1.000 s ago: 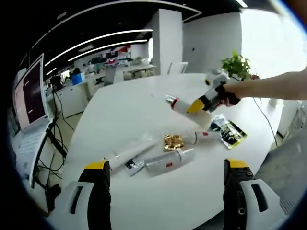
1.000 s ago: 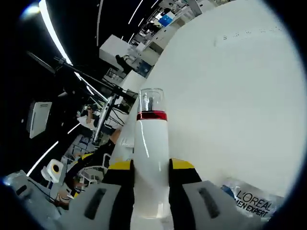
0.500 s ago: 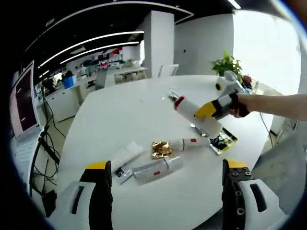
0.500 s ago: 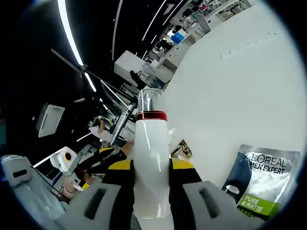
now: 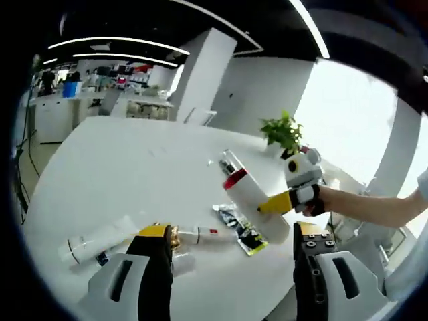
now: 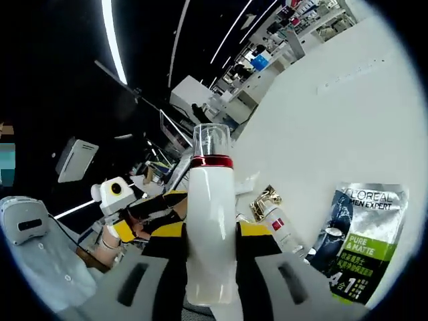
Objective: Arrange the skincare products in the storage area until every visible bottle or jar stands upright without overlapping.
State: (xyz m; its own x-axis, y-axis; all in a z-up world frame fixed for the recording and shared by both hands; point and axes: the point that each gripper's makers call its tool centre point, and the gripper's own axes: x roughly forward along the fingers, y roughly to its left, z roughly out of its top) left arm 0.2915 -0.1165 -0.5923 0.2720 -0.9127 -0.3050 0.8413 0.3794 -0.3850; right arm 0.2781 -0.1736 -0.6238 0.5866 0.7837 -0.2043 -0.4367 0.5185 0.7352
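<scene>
Big white table (image 5: 100, 167) takes up most of the left gripper view; it also runs across the right gripper view (image 6: 334, 120). Right gripper (image 6: 210, 234) is clamped on a white bottle (image 6: 210, 227) w/ red band and clear cap, jaws pressing both sides of the body; in the left gripper view the same bottle (image 5: 251, 204) hangs tilted in the air above the table, cap pointing up-left, held by the right gripper (image 5: 277, 202) w/ a person's hand (image 5: 311, 199) behind it. Left gripper (image 5: 231, 257) has jaws spread wide, nothing between them, low over the near table edge. Flat sachet (image 6: 358, 234) w/ green panel lies on the table just right of the bottle in the right gripper view; in the left gripper view it (image 5: 237, 227) lies under the raised bottle. White tube (image 5: 100, 239) lies flat at left, a smaller tube (image 5: 200, 234) w/ red mark lies near centre, gold item (image 6: 265, 200) beside its end. Potted plant (image 5: 282, 132) at far table edge.
</scene>
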